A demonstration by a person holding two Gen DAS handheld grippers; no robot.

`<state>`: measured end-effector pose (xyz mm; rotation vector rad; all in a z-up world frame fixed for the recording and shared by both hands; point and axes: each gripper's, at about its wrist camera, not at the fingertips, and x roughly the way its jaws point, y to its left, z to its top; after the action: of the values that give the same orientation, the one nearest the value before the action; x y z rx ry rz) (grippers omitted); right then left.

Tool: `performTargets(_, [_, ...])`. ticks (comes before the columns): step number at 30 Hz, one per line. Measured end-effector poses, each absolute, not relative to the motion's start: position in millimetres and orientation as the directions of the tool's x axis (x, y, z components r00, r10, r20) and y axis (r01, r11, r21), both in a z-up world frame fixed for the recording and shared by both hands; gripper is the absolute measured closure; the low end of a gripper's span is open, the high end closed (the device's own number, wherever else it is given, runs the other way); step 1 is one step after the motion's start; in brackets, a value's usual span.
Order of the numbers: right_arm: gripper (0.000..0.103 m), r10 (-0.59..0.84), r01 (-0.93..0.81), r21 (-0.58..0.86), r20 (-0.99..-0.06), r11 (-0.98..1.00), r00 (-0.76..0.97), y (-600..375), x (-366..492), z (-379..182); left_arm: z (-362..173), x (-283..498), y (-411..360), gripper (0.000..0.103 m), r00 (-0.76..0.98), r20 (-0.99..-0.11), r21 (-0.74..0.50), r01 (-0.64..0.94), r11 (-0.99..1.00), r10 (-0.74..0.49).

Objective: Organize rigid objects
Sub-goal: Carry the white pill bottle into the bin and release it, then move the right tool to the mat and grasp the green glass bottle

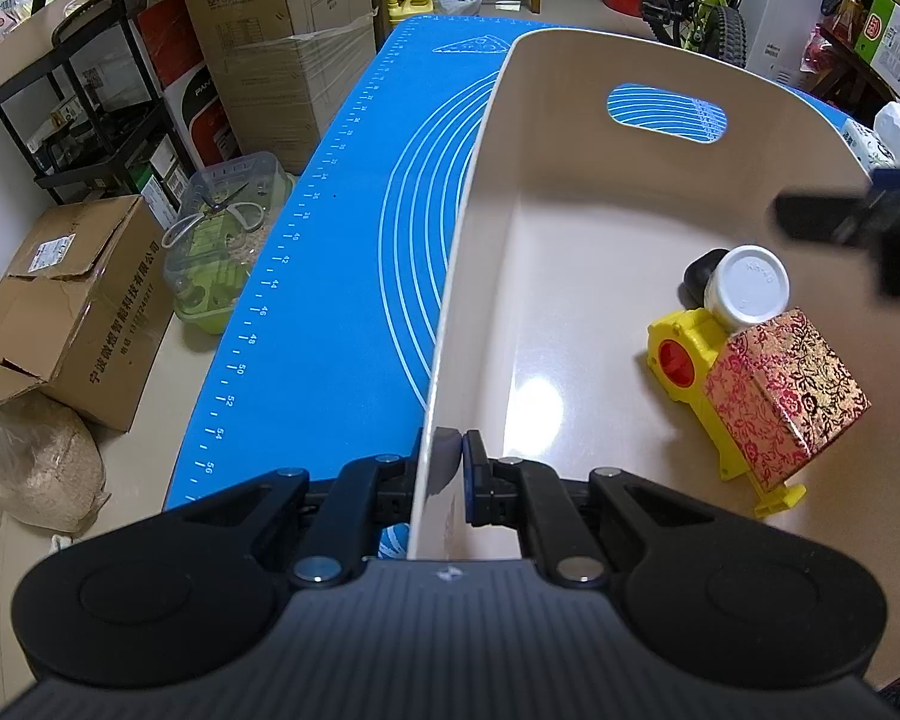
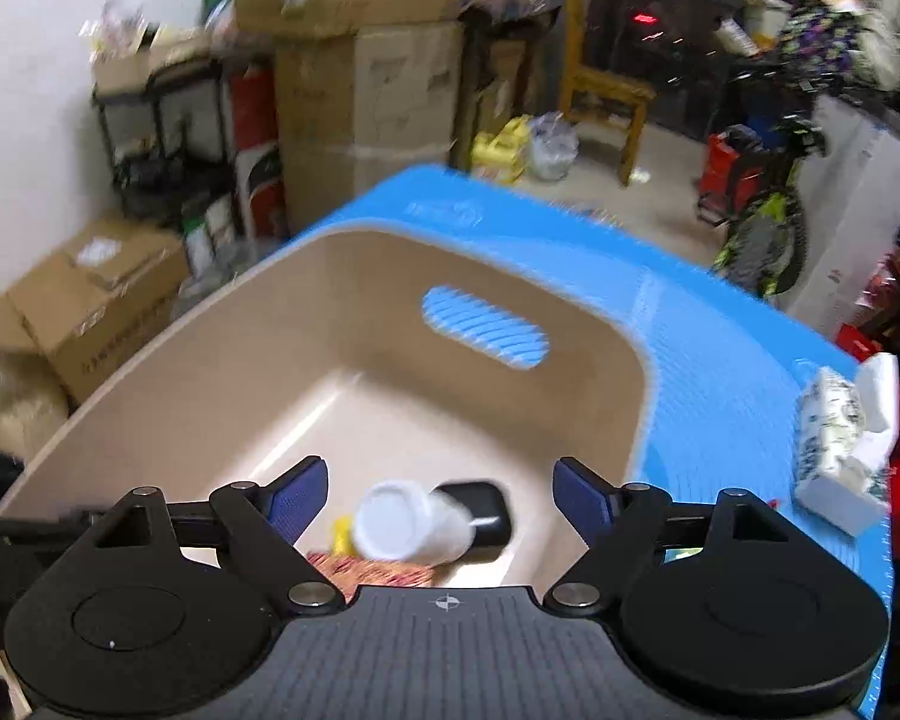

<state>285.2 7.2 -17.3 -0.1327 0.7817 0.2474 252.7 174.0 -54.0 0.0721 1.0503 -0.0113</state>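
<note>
Two grippers are seen at one beige bin (image 1: 570,192), which is set on a blue mat (image 1: 330,252) marked with rulers and white arcs. The bin's left wall is pinched by the left gripper (image 1: 455,468), jaws nearly closed, one pad outside the wall and one inside. The right gripper (image 2: 438,501) is held above the bin's near end with jaws spread wide and nothing between the pads; the right wrist view is motion-blurred. Its dark fingertip is also seen at the right edge of the left wrist view.

Four items are grouped on the bin floor toward the right side. A patterned red-and-gold box (image 1: 786,396) is lying tilted on a yellow plastic part (image 1: 684,354) with a red centre. A white jar (image 1: 750,288) is lying on its side, touching the box's upper edge and the yellow part. A small black case (image 1: 702,276) is seen just behind the jar, touching it.

A tissue pack (image 2: 840,438) is lying on the mat right of the bin, apart from it.
</note>
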Motion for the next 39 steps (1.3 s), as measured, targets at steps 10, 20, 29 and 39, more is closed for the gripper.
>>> performTargets(10, [0.010,0.049,-0.052,0.015,-0.659,0.999,0.751,-75,286,-1,-54,253,171,0.092,0.498,-0.867,0.053,0.042,0.998,0.025])
performTargets(20, [0.010,-0.078,0.137,0.021,-0.732,0.990,0.677,-134,281,-67,-54,252,172,0.092,0.498,-0.867,0.052,0.041,0.998,0.025])
performTargets(29, [0.011,-0.096,0.158,0.005,-0.775,0.987,0.625,-133,288,-104,-54,252,172,0.092,0.498,-0.867,0.056,0.043,0.998,0.028])
performTargets(39, [0.014,-0.111,0.142,-0.031,-0.792,0.989,0.600,-127,294,-133,-54,253,173,0.092,0.498,-0.867,0.059,0.044,0.997,0.029])
